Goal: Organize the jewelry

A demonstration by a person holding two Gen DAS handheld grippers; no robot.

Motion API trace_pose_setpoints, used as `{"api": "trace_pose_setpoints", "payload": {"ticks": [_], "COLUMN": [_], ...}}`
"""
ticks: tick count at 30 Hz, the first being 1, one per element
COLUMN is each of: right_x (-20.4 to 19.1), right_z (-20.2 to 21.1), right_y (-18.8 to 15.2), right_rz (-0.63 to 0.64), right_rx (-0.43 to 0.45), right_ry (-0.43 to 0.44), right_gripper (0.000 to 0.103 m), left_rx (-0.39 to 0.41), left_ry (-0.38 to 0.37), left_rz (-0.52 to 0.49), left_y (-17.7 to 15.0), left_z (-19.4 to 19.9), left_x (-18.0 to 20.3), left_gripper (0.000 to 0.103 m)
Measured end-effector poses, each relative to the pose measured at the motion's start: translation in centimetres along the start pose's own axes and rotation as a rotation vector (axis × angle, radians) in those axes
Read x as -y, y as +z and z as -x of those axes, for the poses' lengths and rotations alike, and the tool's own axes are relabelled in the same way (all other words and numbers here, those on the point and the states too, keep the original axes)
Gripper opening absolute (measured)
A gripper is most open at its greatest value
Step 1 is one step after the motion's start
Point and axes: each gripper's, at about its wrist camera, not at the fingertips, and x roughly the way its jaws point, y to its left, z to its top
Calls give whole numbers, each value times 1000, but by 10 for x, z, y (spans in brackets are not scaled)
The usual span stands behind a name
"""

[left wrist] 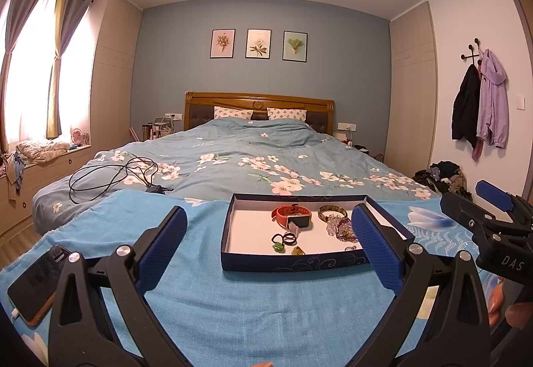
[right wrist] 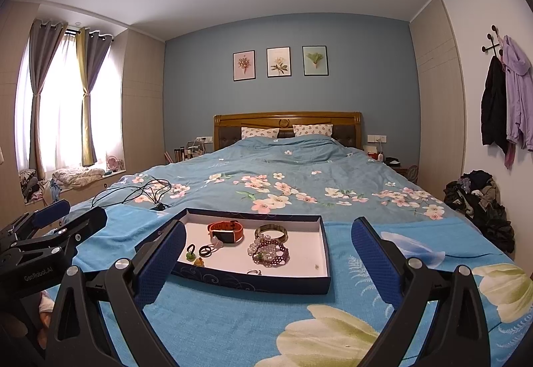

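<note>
While both grippers, left gripper (left wrist: 268, 233) and right gripper (right wrist: 268, 245), hover spread and empty, the smartwatch (right wrist: 226, 231), bangle (right wrist: 270, 232), beaded bracelets (right wrist: 269, 252), hair ties (right wrist: 200, 250) and ring (right wrist: 255, 272) already lie inside the box lid (right wrist: 328, 253); any finer sorting remains unclear.

left tongs (left wrist: 268, 240) spread wide, right tongs (right wrist: 268, 250) likewise
</note>
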Motion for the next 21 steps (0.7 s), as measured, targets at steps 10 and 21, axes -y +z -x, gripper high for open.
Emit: {"api": "trace_pose_setpoints", "payload": {"ticks": [10,21], "right_x": [0,0], "right_z": [0,-1], "right_y": [0,0], "right_rz": [2,2], "right_rx": [1,-2], "right_ry": [0,-1], "right_gripper": [96,96], "left_rx": [-1,-3], "left_ry": [0,0], "left_rz": [1,3], "left_y": [0,-1], "left_z": [1,1], "left_x": [0,0], "left_gripper": [97,97]}}
